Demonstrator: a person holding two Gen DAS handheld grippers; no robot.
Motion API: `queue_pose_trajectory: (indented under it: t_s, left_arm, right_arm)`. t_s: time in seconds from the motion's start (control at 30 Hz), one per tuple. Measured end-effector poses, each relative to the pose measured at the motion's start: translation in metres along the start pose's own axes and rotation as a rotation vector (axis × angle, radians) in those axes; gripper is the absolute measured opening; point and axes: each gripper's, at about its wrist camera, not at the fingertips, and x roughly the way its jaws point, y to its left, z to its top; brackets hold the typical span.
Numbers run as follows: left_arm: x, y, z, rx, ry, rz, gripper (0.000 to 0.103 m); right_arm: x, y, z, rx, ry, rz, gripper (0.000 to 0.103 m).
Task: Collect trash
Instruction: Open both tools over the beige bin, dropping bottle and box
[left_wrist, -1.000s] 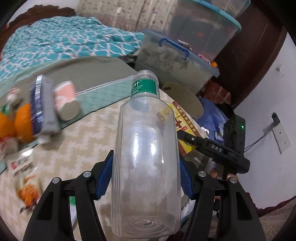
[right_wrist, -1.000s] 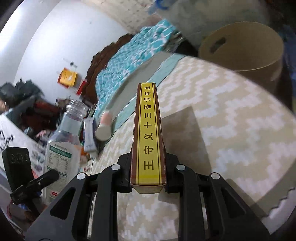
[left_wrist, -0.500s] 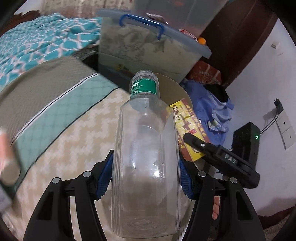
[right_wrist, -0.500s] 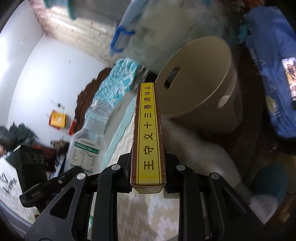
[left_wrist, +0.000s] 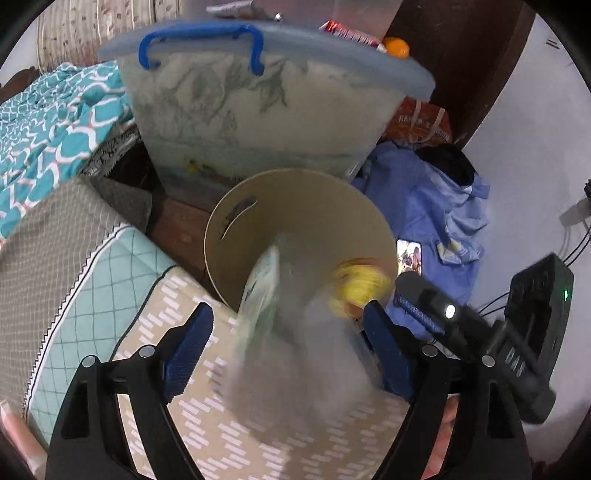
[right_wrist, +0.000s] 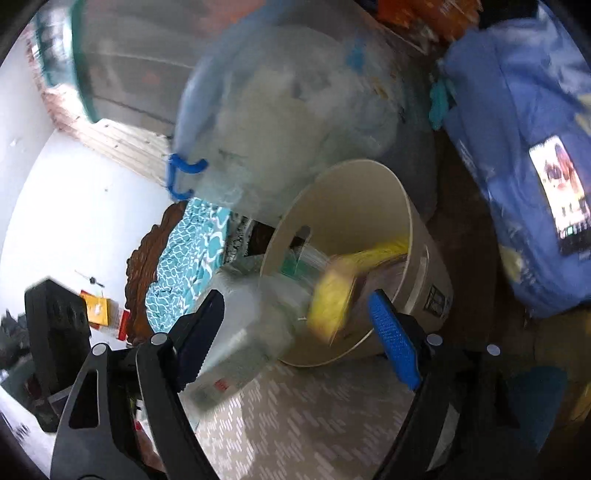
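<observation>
A beige round bin (left_wrist: 295, 192) stands on the floor past the bed's edge; it also shows in the right wrist view (right_wrist: 351, 206). My left gripper (left_wrist: 284, 343) is open, and a clear plastic bottle (left_wrist: 295, 350) falls, blurred, from between its fingers toward the bin. My right gripper (right_wrist: 295, 332) is open, and a yellow box (right_wrist: 332, 299) falls, blurred, into the bin's mouth. The box shows in the left wrist view (left_wrist: 360, 286) as a yellow blur, and the bottle in the right wrist view (right_wrist: 255, 332) as a pale blur.
A large translucent storage box with blue handles (left_wrist: 258, 110) stands behind the bin. Blue clothing with a lit phone (left_wrist: 410, 254) lies on the floor to the right. A zigzag-patterned cover (left_wrist: 240, 424) lies under both grippers. A teal quilt (left_wrist: 48, 122) lies far left.
Both grippers swung from the bed's surface to over the bin and opened. The bottle left the left gripper and the yellow box left the right gripper; both are dropping.
</observation>
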Motion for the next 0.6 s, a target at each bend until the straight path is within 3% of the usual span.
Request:
queue_pose_trajectory:
  t_s: [0.13,0.3,0.47,0.6]
  left_arm:
    - [-0.019,0.002,-0.013,-0.004,-0.03,0.0,0.081]
    - [-0.063,0.011,-0.052,-0.054,-0.078,-0.053,0.081]
    - [-0.122,0.031,-0.111,-0.094,-0.151,-0.04,0.081]
    - [-0.167,0.054,-0.159,-0.148,-0.197,0.009,0.081]
  right_arm:
    - [-0.012,0.017,-0.007,-0.099,-0.065,-0.021,0.081]
    - [-0.019,0.038,-0.026,-0.227,-0.101,-0.039,0.081]
    - [-0.023,0.057,-0.066,-0.31,-0.051,-0.019,0.079]
    - [-0.019,0.082,-0.107,-0.378,0.057,0.021,0.074]
